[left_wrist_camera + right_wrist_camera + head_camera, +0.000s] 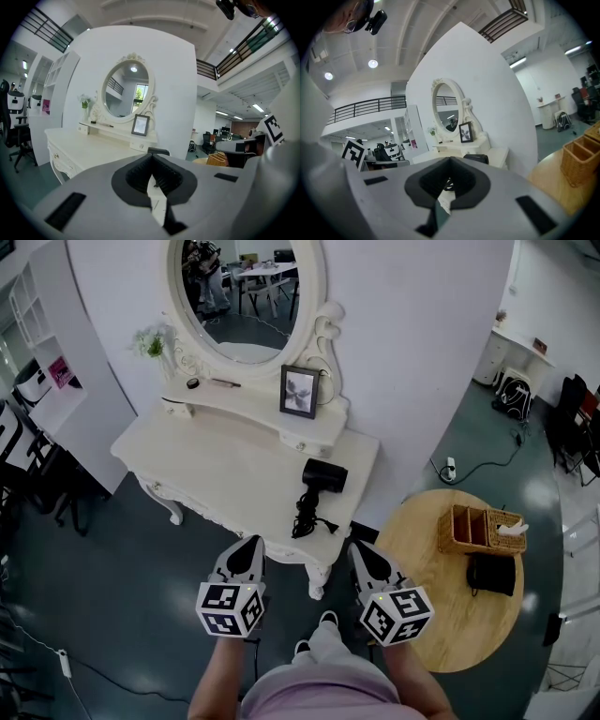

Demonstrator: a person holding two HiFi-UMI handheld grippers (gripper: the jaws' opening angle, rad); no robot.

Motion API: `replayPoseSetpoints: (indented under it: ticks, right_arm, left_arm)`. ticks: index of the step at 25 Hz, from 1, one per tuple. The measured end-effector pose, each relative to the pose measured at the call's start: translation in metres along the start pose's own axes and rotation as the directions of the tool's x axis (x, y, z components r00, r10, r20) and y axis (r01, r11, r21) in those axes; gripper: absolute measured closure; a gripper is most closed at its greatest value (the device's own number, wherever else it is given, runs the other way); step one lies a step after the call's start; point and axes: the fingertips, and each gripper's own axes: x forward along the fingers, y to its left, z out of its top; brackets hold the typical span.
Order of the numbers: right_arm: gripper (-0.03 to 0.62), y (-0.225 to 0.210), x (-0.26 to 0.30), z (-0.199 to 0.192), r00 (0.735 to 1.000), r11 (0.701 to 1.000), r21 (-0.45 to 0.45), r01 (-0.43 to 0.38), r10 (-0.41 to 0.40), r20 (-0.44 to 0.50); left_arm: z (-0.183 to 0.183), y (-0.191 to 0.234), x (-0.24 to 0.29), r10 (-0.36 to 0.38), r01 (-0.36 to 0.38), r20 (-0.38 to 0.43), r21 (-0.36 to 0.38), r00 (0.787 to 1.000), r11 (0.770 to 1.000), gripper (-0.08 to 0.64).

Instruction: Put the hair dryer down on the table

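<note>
A black hair dryer [323,475] lies on the white dressing table [225,474] near its right front corner, its coiled black cord [307,513] beside it toward the front edge. My left gripper [247,551] hovers shut just off the table's front edge, nothing between its jaws. My right gripper [366,557] hangs shut and empty to the right, off the corner. In the left gripper view the hair dryer [158,151] peeks above the closed jaws. The right gripper view shows the dryer [476,158] just over its closed jaws.
An oval mirror [248,296], a picture frame [299,391] and a small flower vase [153,343] stand on the table's raised shelf. A round wooden table [450,596] with a wicker basket [480,531] and a black object [494,575] stands to the right. A white shelf unit [47,362] is at left.
</note>
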Motion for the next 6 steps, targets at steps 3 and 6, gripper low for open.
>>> replayPoseSetpoints:
  ticks: [3, 6]
  right_arm:
    - [0.591, -0.0033, 0.0016, 0.0008, 1.000, 1.000, -0.001, 0.002, -0.002, -0.002]
    - [0.591, -0.0063, 0.0027, 0.0006, 1.000, 1.000, -0.002, 0.002, -0.002, -0.003]
  left_arm:
    - [0.0008, -0.0015, 0.0034, 0.000, 0.000, -0.001, 0.000, 1.000, 1.000, 0.560]
    - [0.0005, -0.0031, 0.0068, 0.000, 0.000, -0.004, 0.000, 1.000, 1.000, 0.560]
